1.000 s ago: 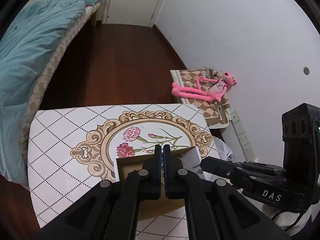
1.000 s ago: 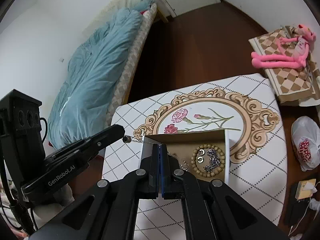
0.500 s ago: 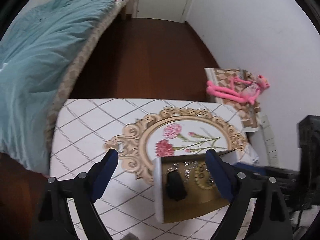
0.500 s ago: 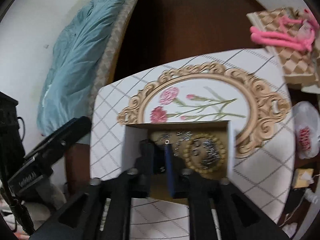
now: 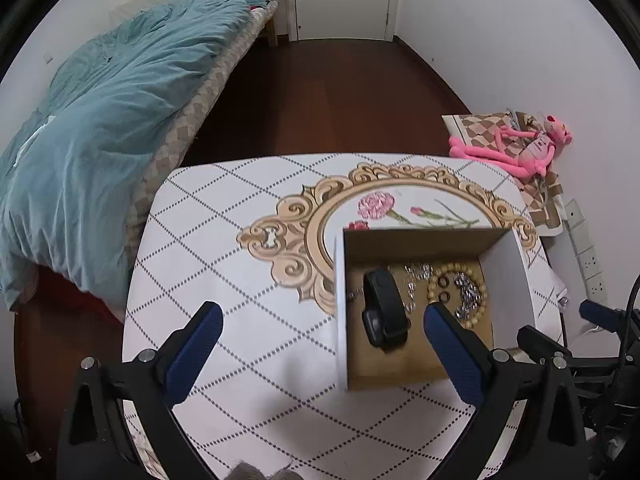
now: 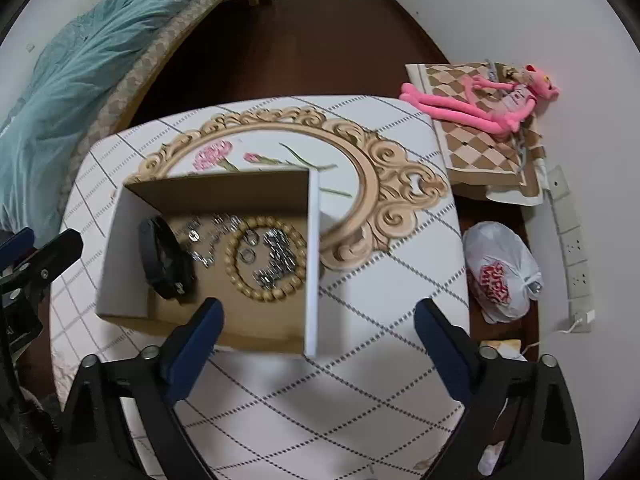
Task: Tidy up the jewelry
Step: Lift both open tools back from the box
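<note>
An open cardboard box point(image 5: 506, 276) point(image 6: 120, 240) stands on the patterned table. Inside lie a black watch point(image 5: 384, 314) point(image 6: 162, 258), a wooden bead bracelet point(image 5: 480, 308) point(image 6: 264, 294), silver chains point(image 5: 466, 292) point(image 6: 276, 256) and small rings point(image 6: 246, 256). My left gripper point(image 5: 320, 340) is open and empty above the table, its right finger over the box's near part. My right gripper point(image 6: 318, 336) is open and empty in front of the box's near right corner. Each gripper shows at the edge of the other's view.
The white table point(image 5: 224, 240) point(image 6: 360, 360) has a diamond pattern and a gold floral frame. A bed with a teal duvet point(image 5: 100, 100) lies to the left. A pink plush toy point(image 6: 480, 108) lies on a checkered cushion; a white plastic bag point(image 6: 500, 272) sits on the floor at right.
Both grippers were shut a second ago and have opened wide. Both have pulled back and up from the box. The watch and chain now lie inside the box.
</note>
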Demonstrator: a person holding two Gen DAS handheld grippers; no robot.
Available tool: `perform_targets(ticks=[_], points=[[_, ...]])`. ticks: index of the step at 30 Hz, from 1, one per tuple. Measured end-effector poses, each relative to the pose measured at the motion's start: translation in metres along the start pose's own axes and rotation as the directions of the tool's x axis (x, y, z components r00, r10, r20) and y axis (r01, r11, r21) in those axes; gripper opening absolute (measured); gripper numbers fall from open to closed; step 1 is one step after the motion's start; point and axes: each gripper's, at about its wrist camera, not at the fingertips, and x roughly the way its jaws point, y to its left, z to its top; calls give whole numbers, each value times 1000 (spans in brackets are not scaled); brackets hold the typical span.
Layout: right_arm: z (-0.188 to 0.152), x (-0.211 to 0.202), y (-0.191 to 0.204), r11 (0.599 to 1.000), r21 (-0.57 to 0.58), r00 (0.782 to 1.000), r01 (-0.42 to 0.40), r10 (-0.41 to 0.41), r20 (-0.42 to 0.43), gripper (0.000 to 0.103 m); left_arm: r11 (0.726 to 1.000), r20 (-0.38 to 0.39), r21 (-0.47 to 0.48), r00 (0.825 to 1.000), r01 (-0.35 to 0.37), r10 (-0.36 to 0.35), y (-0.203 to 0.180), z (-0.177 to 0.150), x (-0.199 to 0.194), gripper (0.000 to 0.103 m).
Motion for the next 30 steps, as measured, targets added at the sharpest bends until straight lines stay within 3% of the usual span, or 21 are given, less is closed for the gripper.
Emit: perform_targets(ticks=[7, 15, 23, 30], points=[[-15, -15, -5, 1000, 25, 999, 12, -13, 29, 101, 1000, 18, -17, 1000, 1, -1, -6, -12, -18, 103], [-34, -73, -9, 999, 43, 991, 23, -28, 130, 101, 1000, 107, -26, 994, 2, 1, -10, -26, -79, 103], [-72, -156, -8, 998, 52, 963, 23, -36, 266, 101, 1000, 187, -16, 982, -8, 11, -12, -52, -150, 103], [-109, -229, -4, 999, 49, 927, 23, -39, 374, 101, 999, 275, -33, 960, -41, 48, -7, -75, -217, 103]])
